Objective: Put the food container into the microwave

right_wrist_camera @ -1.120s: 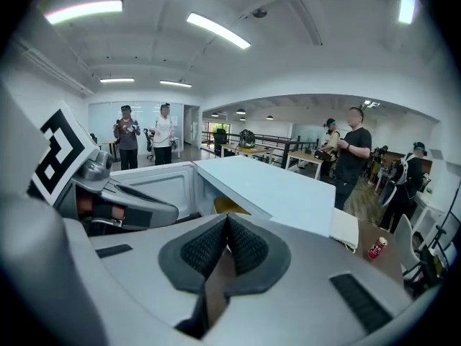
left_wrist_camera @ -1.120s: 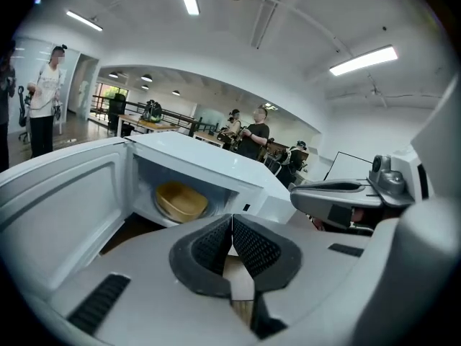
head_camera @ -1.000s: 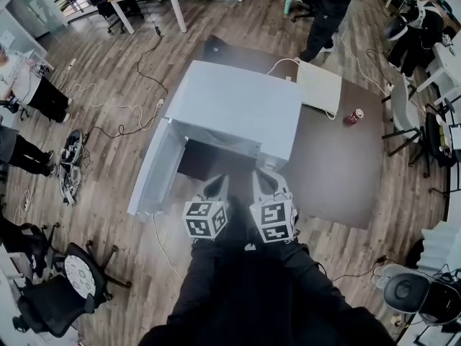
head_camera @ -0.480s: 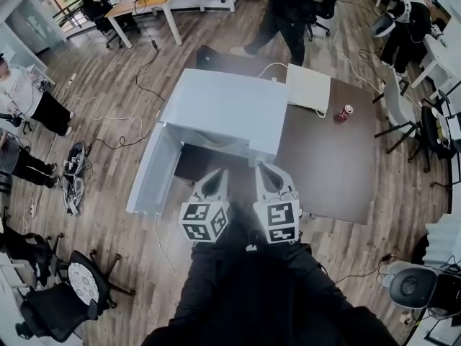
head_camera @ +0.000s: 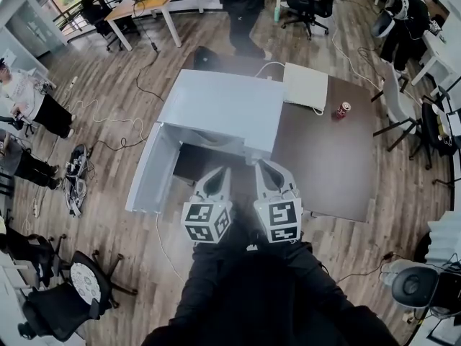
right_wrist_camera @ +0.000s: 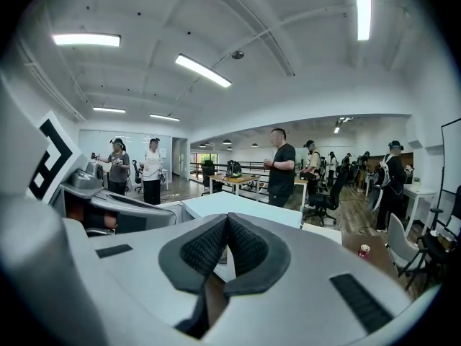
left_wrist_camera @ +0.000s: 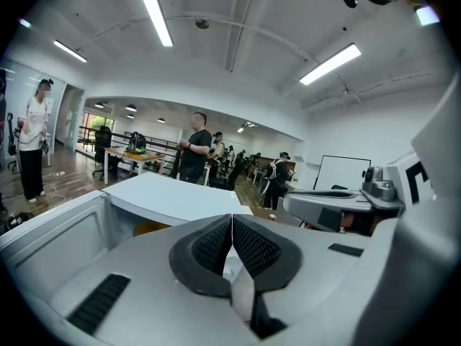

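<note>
A white microwave [head_camera: 216, 110] stands on the dark table [head_camera: 324, 164] with its door [head_camera: 148, 170] swung open to the left and its dark cavity facing me. My left gripper [head_camera: 218, 174] and right gripper [head_camera: 263, 167] hang side by side just in front of the opening, both shut with nothing between the pads. In the left gripper view, the left gripper [left_wrist_camera: 232, 219] points over the microwave [left_wrist_camera: 169, 197] and its door [left_wrist_camera: 54, 240]. In the right gripper view, the right gripper [right_wrist_camera: 227, 219] points at the microwave's top [right_wrist_camera: 241, 206]. I can make out no food container in any view.
A flat white box [head_camera: 305, 86] with a cable lies on the table behind the microwave, and a red can [head_camera: 340, 110] stands to its right. A person [head_camera: 241, 6] stands beyond the table. Cables, office chairs and desks surround it on the wooden floor.
The person beyond the table has walked from right to left. The view has shifted slightly; both grippers stay shut in front of the microwave.
</note>
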Tool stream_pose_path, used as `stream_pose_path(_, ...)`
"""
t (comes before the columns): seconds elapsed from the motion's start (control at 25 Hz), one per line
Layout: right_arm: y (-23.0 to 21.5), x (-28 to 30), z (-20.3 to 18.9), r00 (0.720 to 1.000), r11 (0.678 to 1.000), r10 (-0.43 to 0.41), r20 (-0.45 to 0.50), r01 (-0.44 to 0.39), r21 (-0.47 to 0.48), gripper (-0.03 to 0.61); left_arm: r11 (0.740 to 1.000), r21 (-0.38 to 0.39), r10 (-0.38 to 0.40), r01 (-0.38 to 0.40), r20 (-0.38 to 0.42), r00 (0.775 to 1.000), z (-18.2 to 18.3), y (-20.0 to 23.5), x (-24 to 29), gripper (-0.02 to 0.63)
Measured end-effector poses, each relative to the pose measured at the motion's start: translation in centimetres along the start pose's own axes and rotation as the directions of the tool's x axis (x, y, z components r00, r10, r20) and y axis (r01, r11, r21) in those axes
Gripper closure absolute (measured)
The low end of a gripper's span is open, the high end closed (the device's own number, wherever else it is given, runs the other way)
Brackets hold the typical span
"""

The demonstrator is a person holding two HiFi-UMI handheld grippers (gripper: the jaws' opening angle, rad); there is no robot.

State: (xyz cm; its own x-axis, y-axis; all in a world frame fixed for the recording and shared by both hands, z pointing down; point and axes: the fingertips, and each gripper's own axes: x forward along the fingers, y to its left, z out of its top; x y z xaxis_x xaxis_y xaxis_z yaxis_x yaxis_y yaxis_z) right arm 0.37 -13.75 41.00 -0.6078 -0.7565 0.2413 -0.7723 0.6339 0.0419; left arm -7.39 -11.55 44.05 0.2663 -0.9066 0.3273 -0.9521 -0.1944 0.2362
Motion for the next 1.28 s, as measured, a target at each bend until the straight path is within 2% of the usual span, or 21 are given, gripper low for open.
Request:
stream_pose_path(0.64,-1.3,-1.2,-0.3,1.0,1.0,-0.01,0.015,0.01,0.009,0.555,1.0,0.023,-0.02,0.02,-0.028,0.999,-0.9,-1.8,0.7,0.58)
stream_pose_path(1.28,-0.5,-1.2,-0.4,1.0,1.0,-0.003,0.018,0.002,0.003,0.555,1.0,0.01,-0.011,0.011,-0.036,0.999,-1.6,-1.3,0.2,0.58)
